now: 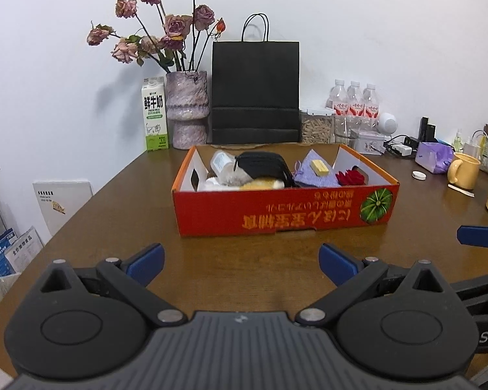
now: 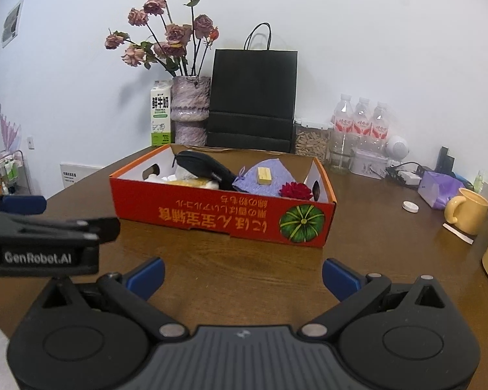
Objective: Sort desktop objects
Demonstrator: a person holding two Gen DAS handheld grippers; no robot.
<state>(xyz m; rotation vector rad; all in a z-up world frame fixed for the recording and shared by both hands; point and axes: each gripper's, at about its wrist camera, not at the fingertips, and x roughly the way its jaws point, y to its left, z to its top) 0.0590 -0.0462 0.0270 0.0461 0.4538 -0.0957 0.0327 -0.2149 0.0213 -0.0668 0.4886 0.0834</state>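
Note:
A red cardboard box [image 1: 276, 214] [image 2: 211, 214] sits mid-table. Inside it lie a black pouch [image 1: 263, 164] [image 2: 205, 165], a purple cloth [image 1: 312, 175] [image 2: 266, 180] with a yellow block [image 1: 320, 166] [image 2: 264, 175] on it, a red flower [image 1: 349, 177] [image 2: 295, 191], a clear bottle [image 1: 223, 165] and a yellow soft item [image 1: 263, 183] [image 2: 192, 182]. My left gripper [image 1: 242, 265] hovers open over bare table in front of the box, holding nothing. My right gripper [image 2: 242, 278] is likewise open and empty, to the right of the left one.
Along the wall stand a milk carton [image 1: 155, 113], a vase of dried roses [image 1: 187, 110], a black paper bag [image 1: 255, 92], jars and water bottles [image 1: 354, 99]. A yellow mug [image 2: 467, 211], a white cap [image 2: 410, 207] and a purple pack [image 2: 439, 188] sit right. The table's edge falls off at left.

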